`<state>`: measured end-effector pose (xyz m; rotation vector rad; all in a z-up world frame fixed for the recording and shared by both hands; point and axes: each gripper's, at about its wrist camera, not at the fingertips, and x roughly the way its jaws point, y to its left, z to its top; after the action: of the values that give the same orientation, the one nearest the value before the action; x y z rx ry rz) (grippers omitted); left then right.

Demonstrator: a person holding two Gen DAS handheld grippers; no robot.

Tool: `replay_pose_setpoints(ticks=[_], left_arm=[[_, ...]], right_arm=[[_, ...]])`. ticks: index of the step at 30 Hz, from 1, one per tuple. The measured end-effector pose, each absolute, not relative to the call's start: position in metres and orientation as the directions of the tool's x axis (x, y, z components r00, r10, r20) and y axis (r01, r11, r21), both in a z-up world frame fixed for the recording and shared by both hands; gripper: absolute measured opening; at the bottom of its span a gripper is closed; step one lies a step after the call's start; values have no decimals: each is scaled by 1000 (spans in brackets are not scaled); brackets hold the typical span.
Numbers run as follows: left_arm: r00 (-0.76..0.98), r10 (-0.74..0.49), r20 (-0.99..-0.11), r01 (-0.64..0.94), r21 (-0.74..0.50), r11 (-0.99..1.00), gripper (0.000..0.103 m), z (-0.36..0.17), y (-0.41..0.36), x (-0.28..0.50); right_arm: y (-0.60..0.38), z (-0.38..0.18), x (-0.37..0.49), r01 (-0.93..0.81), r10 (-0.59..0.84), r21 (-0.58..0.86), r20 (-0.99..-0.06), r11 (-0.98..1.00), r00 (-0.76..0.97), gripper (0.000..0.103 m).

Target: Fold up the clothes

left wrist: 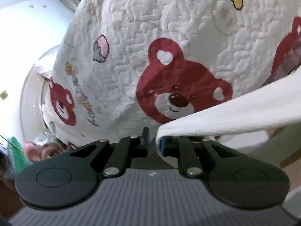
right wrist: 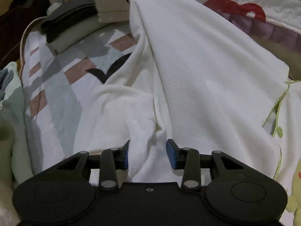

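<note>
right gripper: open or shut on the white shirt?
Open. In the right wrist view the right gripper has its blue pads spread apart, with a bunched ridge of the white ribbed knit garment between them, not pinched yet.

White garment (right wrist: 197, 71): knit cloth, fine ribbed/waffle texture, matt, soft folds. Quilt (left wrist: 150, 28) under it: white stitched cloth, raised squiggle quilting, rough-looking, red bear prints flat and matt. Left tongs (left wrist: 152, 141): black plastic links, matt, slightly sheened; shiny metal pivot pins; grey body ribbed plastic. Right tongs (right wrist: 147, 155): same matt black plastic, metal pins, fingertip pads (right wrist: 172, 155) blue, rubbery-looking, matt. Patterned sheet (right wrist: 56, 79) left of the garment in right wrist view: smooth printed cloth, grey/pink blocks, matt.
</note>
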<state>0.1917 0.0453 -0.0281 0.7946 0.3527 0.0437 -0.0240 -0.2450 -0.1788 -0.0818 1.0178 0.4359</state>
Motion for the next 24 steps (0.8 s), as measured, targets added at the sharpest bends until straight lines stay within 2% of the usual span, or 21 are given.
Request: replay_pose_setpoints(ticks=[3,5,10,14,17,19,22,24], left_arm=[[950,196,-243,50,739,672,23,-25,53,192],[955,213,-209,21,760,650,32,-22,58,193],[956,258,-138,-46,799,600,33,-18,73,196],[927,333,-171,-67,799,597,38,-24,99,210],[897,389,-208,-78,794,604,39,-29,119,218],[866,428,-260,-77,775,627,39,-37,136,221],[819,496,-290,-125,752,647,38,-40,166,223],[795,510,-329,-162,696,700,38,-34,186,221]], right_arm=[[-250,-181,-28,-394,331,151,-834,907,442,43],[-250,-181,-25,-395,341,164,-835,904,433,43],[-258,-182,-24,-371,366,210,-828,905,424,42],[-264,-183,-22,-340,389,255,-821,905,418,42],[-263,-184,-23,-346,388,251,-822,904,417,42],[-260,-184,-23,-350,382,242,-824,905,418,42],[-256,-184,-23,-356,371,227,-829,907,418,42],[-255,-183,-22,-350,365,224,-834,910,414,42]])
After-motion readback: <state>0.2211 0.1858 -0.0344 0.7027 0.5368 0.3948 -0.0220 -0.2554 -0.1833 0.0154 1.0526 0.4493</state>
